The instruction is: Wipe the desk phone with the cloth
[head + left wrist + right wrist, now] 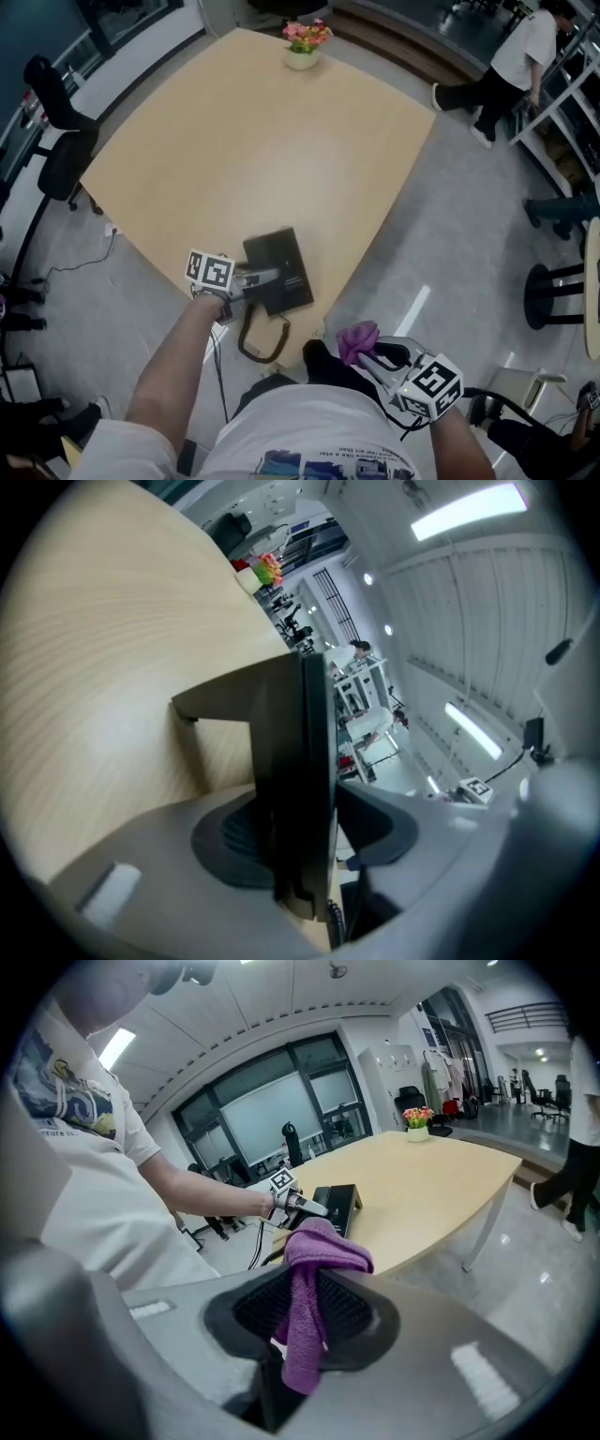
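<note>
Left gripper (266, 278): jaws apart, astride one side of the black desk phone (283, 257), which lies at the near edge of the desk (253, 141). Right gripper (372, 356), off the desk: jaws clamped on the purple cloth (358, 338).

**What I can't make out from here**

The desk phone (281, 258) is too dark for me to read any keys. Its 9 o'clock edge is under the left gripper (270, 277). I can't tell whether the pads (378, 827) press it. The cloth (323, 1246) drops from sight at 6 o'clock between the right gripper's (372, 352) jaws.
</note>
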A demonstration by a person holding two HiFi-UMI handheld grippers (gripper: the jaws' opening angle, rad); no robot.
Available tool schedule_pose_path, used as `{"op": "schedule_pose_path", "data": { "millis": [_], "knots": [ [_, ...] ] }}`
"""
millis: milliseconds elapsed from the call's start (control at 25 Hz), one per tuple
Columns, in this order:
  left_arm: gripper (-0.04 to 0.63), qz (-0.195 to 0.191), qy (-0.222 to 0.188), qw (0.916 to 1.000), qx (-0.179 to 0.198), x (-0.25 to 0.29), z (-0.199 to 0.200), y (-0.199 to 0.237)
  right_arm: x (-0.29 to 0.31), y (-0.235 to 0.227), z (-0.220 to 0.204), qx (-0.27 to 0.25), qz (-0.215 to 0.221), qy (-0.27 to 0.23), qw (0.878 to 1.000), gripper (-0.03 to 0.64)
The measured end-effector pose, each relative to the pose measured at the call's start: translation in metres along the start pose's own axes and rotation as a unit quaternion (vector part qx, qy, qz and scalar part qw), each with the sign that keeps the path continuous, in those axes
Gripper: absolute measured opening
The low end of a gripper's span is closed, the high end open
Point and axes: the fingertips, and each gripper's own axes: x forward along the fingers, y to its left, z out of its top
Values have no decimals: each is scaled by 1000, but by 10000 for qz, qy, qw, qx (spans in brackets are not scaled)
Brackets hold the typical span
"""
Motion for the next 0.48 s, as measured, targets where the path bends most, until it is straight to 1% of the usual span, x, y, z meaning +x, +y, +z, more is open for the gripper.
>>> {"op": "schedule_pose_path", "data": {
  "millis": [120,200,240,360,480],
  "knots": [
    [260,408,-141,9990,131,-1,4,4,7,0,7,-105,37,-17,9999,87],
    [326,602,-296,9975,209,-5,6,4,12,2,11,-207,51,-31,9998,87],
    [339,708,-376,9964,281,-9,7,4,15,4,15,-266,51,-49,9996,87],
    [357,1088,-625,9907,532,-27,7,2,23,9,25,-436,29,-121,9990,87],
    [357,1239,-922,9855,707,-51,-3,-13,28,16,33,-582,-50,-183,9981,87]
  ]
}}
